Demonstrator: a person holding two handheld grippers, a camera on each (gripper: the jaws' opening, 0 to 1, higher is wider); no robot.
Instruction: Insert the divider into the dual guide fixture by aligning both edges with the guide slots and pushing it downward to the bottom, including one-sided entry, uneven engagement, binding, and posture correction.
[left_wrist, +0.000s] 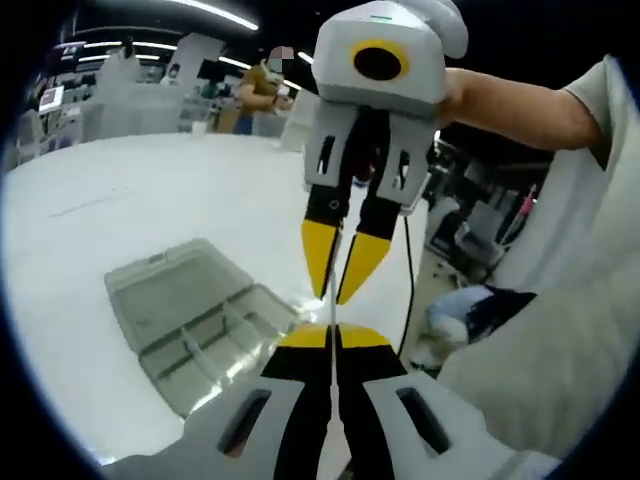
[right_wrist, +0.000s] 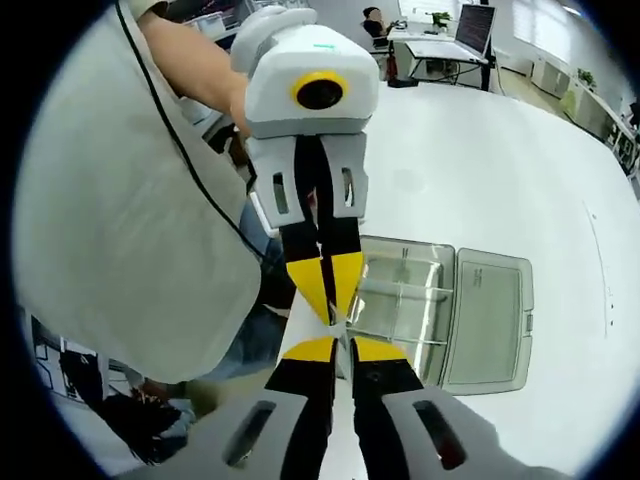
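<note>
- The left hand-held gripper (left_wrist: 333, 335) is pinching a thin clear divider (left_wrist: 331, 312) edge-on, its yellow-tipped jaws almost closed on it.
- The right hand-held gripper (right_wrist: 333, 348) is gripping the same divider (right_wrist: 338, 318) from the opposite end, jaws narrow, tips facing the left one's.
- The divider is hanging above the counter's (left_wrist: 150, 190) near edge, clear of the open transparent guide fixture (right_wrist: 440, 310) lying on the white counter (right_wrist: 480, 170).

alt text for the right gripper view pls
The right gripper and the left gripper meet tip to tip, both pinching a thin clear divider held edge-on above a white table. Beyond them an open clear plastic box lies on the table; the person's light shirt is on the left.
</note>
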